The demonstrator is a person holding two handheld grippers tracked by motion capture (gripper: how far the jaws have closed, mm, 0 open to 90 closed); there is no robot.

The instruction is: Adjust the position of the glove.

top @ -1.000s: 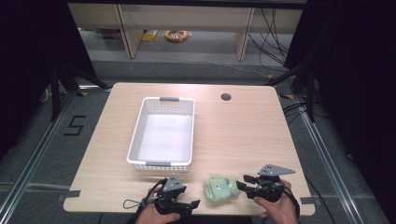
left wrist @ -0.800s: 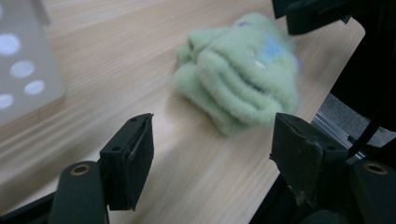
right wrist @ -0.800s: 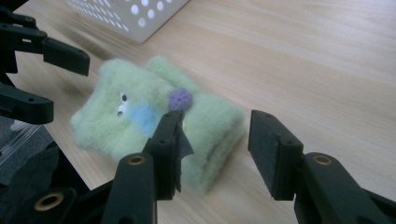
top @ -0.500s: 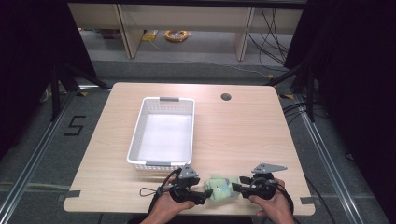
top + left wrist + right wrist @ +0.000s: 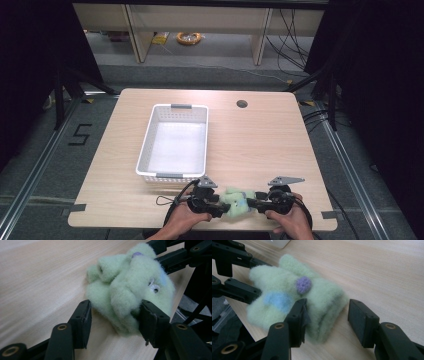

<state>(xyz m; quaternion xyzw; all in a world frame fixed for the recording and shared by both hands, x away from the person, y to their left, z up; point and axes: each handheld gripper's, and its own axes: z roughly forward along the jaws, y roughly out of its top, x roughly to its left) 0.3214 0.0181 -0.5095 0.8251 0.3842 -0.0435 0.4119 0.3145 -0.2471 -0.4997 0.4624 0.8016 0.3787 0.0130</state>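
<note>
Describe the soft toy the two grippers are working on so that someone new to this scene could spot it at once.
Start at the wooden table and find the white basket left of centre. Just in front of the basket, at the near edge, the soft toy lies between the left gripper and the right gripper. It is the one fuzzy, pale green thing there, with a blue patch and a small purple dot.
</note>
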